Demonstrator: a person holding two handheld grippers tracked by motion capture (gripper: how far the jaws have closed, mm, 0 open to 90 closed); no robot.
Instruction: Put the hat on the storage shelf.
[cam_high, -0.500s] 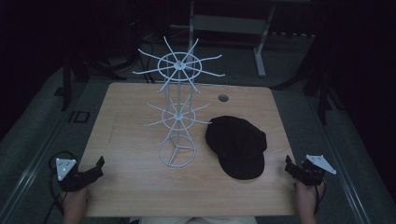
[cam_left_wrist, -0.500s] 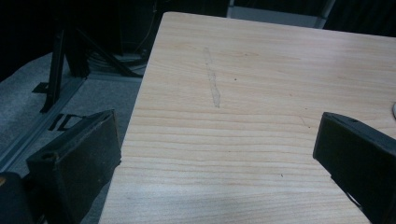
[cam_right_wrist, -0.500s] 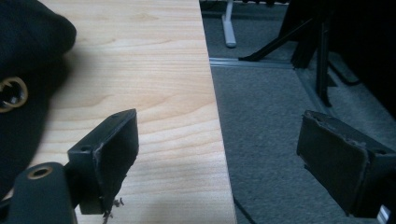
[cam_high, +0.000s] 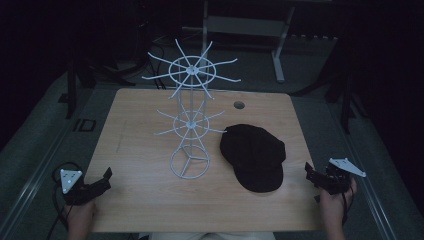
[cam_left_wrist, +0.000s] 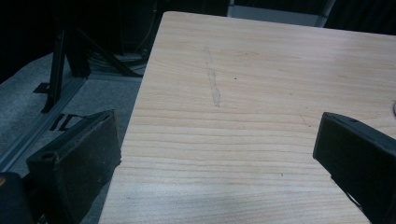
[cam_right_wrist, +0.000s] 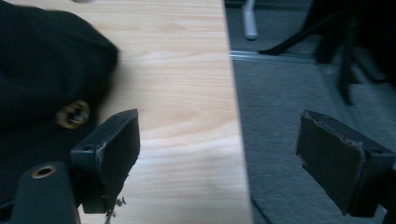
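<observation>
A black cap (cam_high: 254, 156) lies flat on the wooden table (cam_high: 150, 150), right of centre. Beside it, to the left, stands a white wire rack (cam_high: 190, 120) with two tiers of spokes and a round base. My left gripper (cam_high: 102, 181) rests at the table's front left corner, open, with bare wood between its jaws (cam_left_wrist: 219, 154). At the table's right edge, just right of the cap, my right gripper (cam_high: 310, 175) is open and holds nothing. In the right gripper view the cap (cam_right_wrist: 42, 93) with a brass button (cam_right_wrist: 72, 113) lies left of the gripper (cam_right_wrist: 219, 154).
A small round hole (cam_high: 239, 105) sits in the table near its far edge. Grey carpet (cam_right_wrist: 299, 93) surrounds the table. Dark stands (cam_high: 75, 85) and a pale frame (cam_high: 277, 55) stand on the floor behind it.
Both grippers hold about the same places at the table's front corners. The cap and rack have not moved.
</observation>
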